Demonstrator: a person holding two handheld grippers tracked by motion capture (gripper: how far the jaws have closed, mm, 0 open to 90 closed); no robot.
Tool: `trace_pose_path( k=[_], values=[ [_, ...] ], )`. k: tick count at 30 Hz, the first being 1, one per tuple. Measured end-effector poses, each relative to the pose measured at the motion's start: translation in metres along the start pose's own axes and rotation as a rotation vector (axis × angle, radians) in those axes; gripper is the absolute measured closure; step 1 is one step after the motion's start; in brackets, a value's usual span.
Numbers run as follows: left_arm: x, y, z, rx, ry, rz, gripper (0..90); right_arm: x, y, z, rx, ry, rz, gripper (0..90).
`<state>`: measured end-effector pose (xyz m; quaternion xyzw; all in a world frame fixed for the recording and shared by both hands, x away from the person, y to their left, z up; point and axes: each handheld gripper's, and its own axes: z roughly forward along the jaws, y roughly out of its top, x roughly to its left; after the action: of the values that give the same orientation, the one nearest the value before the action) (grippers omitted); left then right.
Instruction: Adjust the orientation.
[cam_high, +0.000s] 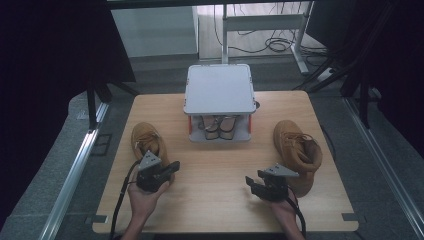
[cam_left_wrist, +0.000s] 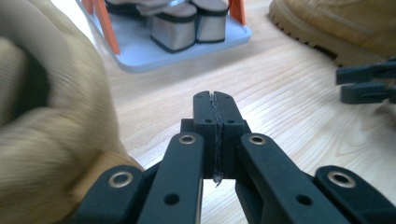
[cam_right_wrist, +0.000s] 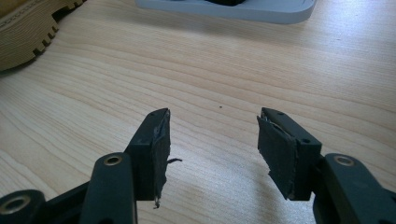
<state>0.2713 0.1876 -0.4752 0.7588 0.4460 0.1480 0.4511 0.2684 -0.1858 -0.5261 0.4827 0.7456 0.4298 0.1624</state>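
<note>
Tan boots (cam_high: 148, 141) (cam_high: 298, 154) lengthwise, toes away; left gripper (cam_high: 173, 166) closed, right gripper (cam_high: 250, 183) wide.

Pale wood grain runs in fine streaks across the table (cam_high: 220, 165). Tan, mustard-yellow boots sit at both sides: the left boot (cam_high: 146, 140) near the left edge, the right boot (cam_high: 298, 152) near the right edge, its ridged sole a lighter beige. The rack (cam_high: 219, 90) at the far edge is light grey with orange-red posts, holding beige shoes (cam_left_wrist: 189, 25) trimmed in black. Both grippers, left gripper (cam_high: 172, 167) and right gripper (cam_high: 251, 182), are matte black with brass-coloured rivets.
</note>
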Motion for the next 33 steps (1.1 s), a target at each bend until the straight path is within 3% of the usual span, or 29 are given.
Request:
trace_pose_path(
  k=[4,8,14,23,29,33],
  values=[
    [0.003,-0.007,0.012,0.006,0.031,0.0,89.4,0.001,0.0,-0.001,-0.003,0.008,0.003,44.3],
    [0.004,-0.011,0.023,0.013,0.079,0.026,89.5,0.001,-0.001,0.0,0.002,0.007,0.006,44.3],
    [0.003,-0.014,0.029,0.005,0.136,0.047,89.8,0.001,-0.001,0.001,0.003,0.005,0.003,44.2],
    [0.004,-0.02,0.023,-0.014,0.139,0.031,89.7,0.0,-0.002,-0.001,0.0,0.001,0.008,44.2],
    [0.009,-0.027,0.017,-0.018,0.173,0.017,89.7,-0.002,-0.004,-0.002,0.002,-0.002,0.016,44.2],
    [0.011,-0.029,0.014,-0.022,0.162,0.013,89.8,-0.001,-0.004,-0.002,0.0,-0.008,0.014,44.2]
  ],
)
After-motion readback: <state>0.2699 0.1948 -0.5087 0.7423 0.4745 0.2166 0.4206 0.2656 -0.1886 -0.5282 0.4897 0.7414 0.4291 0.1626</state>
